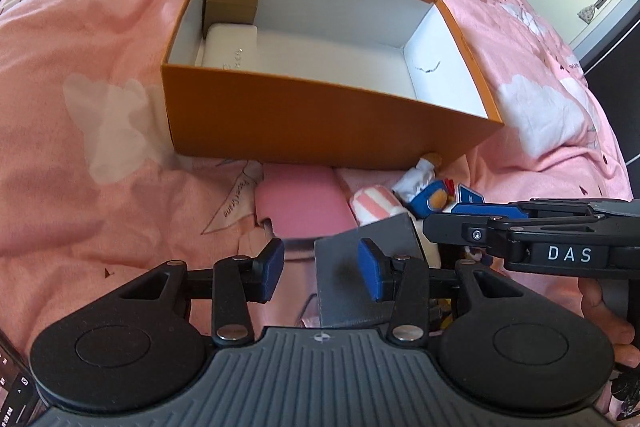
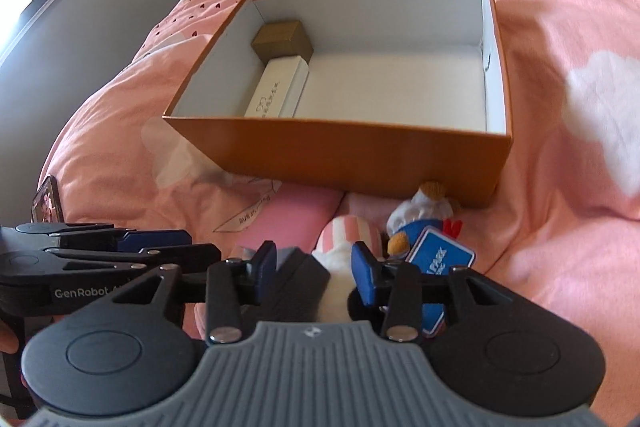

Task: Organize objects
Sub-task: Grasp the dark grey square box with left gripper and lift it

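So far, only a small part of the sorting seems to be done. The orange box (image 1: 320,123) is lying open on the pink bed cover (image 1: 80,107), and inside it, against its left wall, two things are already sitting: a small brown carton (image 2: 282,39) in the far corner and a white flat box (image 2: 276,87) just in front of it, touching it. The rest of the box floor is showing bare white.

Several things are waiting outside, close to the near wall of the box: a pink flat case (image 1: 304,207), a plush toy with pink and white stripes (image 2: 346,231), a small doll in blue clothes with a white cap (image 2: 424,215), a blue card (image 2: 440,255) leaning on it, and a grey box (image 1: 360,267).

The left gripper (image 1: 320,267) is standing released, with its jaws apart; its right pad is lying in front of the grey box, and I cannot tell whether it is touching it. The right gripper (image 2: 314,271) is also released and is holding nothing; the white part of the plush toy and the grey box are showing between its pads. Both grippers are hanging side by side, near each other, over this pile.

I am judging that most of the work is left: each loose thing has to go into the box.
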